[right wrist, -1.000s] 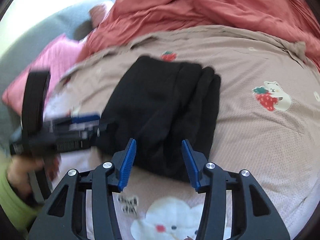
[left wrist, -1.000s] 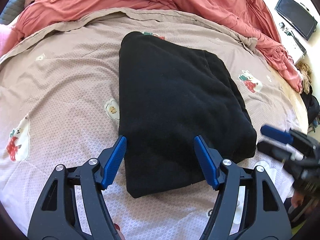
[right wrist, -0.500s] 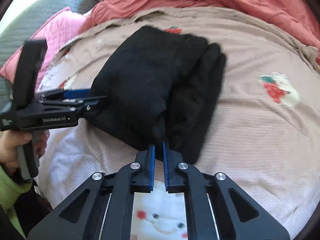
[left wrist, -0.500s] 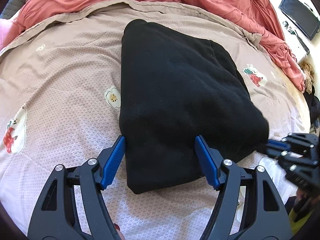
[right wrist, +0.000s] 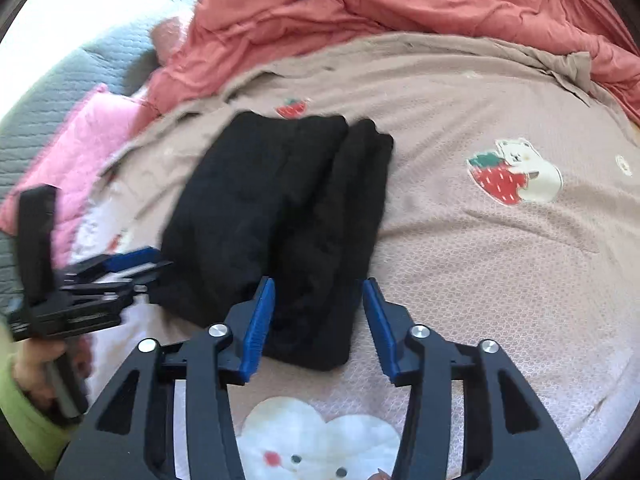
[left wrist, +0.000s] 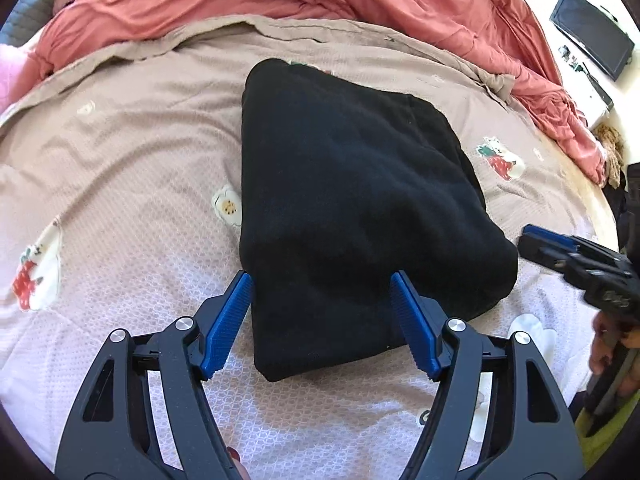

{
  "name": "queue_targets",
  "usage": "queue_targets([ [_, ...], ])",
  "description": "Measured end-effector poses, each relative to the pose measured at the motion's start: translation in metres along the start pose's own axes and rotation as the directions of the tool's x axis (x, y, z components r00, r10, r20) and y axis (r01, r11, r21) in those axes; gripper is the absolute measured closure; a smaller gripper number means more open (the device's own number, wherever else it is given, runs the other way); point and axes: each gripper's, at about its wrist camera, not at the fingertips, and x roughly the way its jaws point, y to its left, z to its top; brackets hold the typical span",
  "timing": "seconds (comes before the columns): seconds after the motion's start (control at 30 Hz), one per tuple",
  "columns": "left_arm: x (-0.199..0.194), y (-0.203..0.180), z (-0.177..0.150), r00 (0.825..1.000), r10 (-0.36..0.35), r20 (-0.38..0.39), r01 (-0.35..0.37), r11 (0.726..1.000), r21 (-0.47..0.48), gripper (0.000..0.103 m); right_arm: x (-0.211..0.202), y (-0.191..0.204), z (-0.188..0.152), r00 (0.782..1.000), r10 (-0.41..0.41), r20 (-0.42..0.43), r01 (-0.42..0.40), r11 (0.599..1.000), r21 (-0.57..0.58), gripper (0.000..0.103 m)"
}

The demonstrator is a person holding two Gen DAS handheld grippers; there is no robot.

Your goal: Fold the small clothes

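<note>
Folded black garment (left wrist: 352, 208) lies on a beige bedspread (left wrist: 120, 168); left gripper (left wrist: 322, 320) gapes wide, right gripper (right wrist: 318, 320) has just reopened, both empty; only the right view shows a pink pillow (right wrist: 80, 148).

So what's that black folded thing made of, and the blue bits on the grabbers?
The black garment looks like soft, matte fleece or thick knit: fuzzy, no sheen, bulky folds. The blue pads look like hard moulded plastic or rubber, with fine ribbed faces; which one is unclear.
</note>
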Motion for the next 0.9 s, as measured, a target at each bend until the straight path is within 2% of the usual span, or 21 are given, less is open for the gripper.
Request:
queue_targets([
  [0.13,0.003,-0.004,0.000,1.000,0.018,-0.001,-0.018,1.000,0.015,0.040,0.023,-0.007,0.002,0.998,-0.005,-0.058,0.008,0.999,0.048,0.059],
  [0.17,0.004,-0.004,-0.001,1.000,0.020,-0.003,-0.020,1.000,0.014,0.040,0.025,-0.007,0.002,0.998,0.006,-0.066,-0.003,0.999,0.052,0.064],
  [0.2,0.005,-0.005,-0.001,1.000,0.021,-0.006,-0.021,1.000,0.016,0.040,0.026,-0.005,0.003,0.997,0.024,-0.079,-0.021,0.999,0.047,0.077],
  [0.4,0.008,-0.006,-0.002,1.000,0.029,-0.009,-0.028,0.999,0.022,0.040,0.016,0.003,-0.001,0.994,-0.020,-0.103,0.015,0.999,-0.044,0.090],
  [0.5,0.009,-0.006,-0.003,1.000,0.029,-0.010,-0.029,0.999,0.022,0.040,0.009,-0.003,-0.006,0.993,-0.051,-0.106,0.044,0.997,-0.065,0.091],
  [0.63,0.013,-0.003,-0.005,0.999,0.028,-0.022,-0.028,1.000,0.011,0.040,0.023,-0.005,-0.011,0.984,-0.100,-0.145,0.086,0.991,-0.100,0.091],
  [0.73,0.013,-0.001,-0.006,0.999,0.028,-0.023,-0.028,1.000,0.006,0.039,0.024,-0.007,-0.012,0.983,-0.107,-0.150,0.094,0.991,-0.094,0.089],
  [0.8,0.012,-0.002,-0.007,0.999,0.028,-0.021,-0.028,1.000,0.008,0.039,0.021,-0.009,-0.010,0.984,-0.105,-0.141,0.095,0.993,-0.073,0.075],
  [0.9,0.012,-0.003,-0.007,0.999,0.032,-0.023,-0.031,0.999,0.019,0.039,0.006,-0.010,-0.004,0.997,-0.047,-0.067,0.045,0.998,-0.039,0.074],
])
